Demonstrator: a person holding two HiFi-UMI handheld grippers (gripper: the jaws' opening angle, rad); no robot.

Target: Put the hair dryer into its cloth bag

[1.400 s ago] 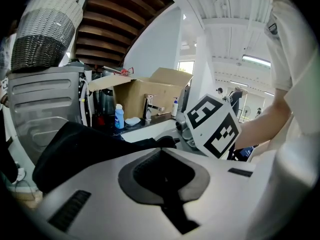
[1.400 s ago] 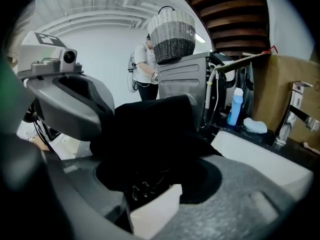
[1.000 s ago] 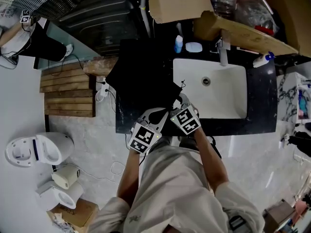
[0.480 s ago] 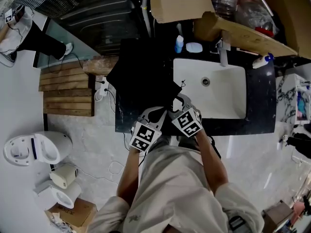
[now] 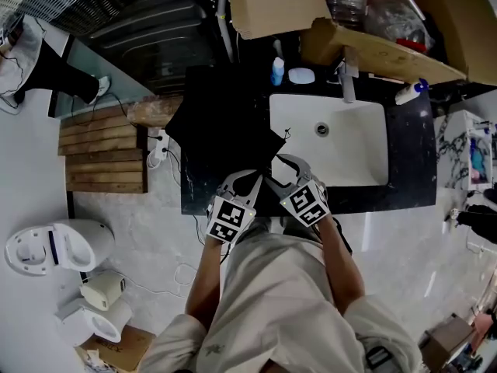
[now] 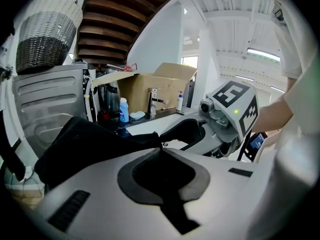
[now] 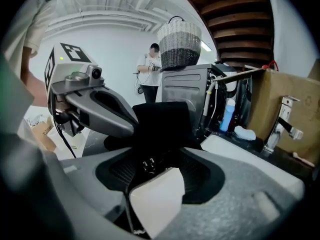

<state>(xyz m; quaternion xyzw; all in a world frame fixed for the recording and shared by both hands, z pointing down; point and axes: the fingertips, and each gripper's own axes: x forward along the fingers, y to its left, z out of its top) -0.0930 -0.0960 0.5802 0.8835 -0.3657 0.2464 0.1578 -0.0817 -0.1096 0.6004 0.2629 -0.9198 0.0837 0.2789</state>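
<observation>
Both grippers meet the cloth bag (image 5: pixel 221 123) at the near edge of the counter (image 5: pixel 411 196): the left gripper (image 6: pixel 161 149) is clamped on its hem, the right gripper (image 7: pixel 159 154) gapes around black fabric. The hair dryer is unseen, probably inside; the left pinch should hold firm while the right closes squarely.

No legible text, label, brand or number anywhere in view.

Left claw (image 6: pixel 161 150) closed, pinching black cloth bag (image 6: pixel 85 144) edge; cardboard box (image 6: pixel 150 86) beyond.
</observation>
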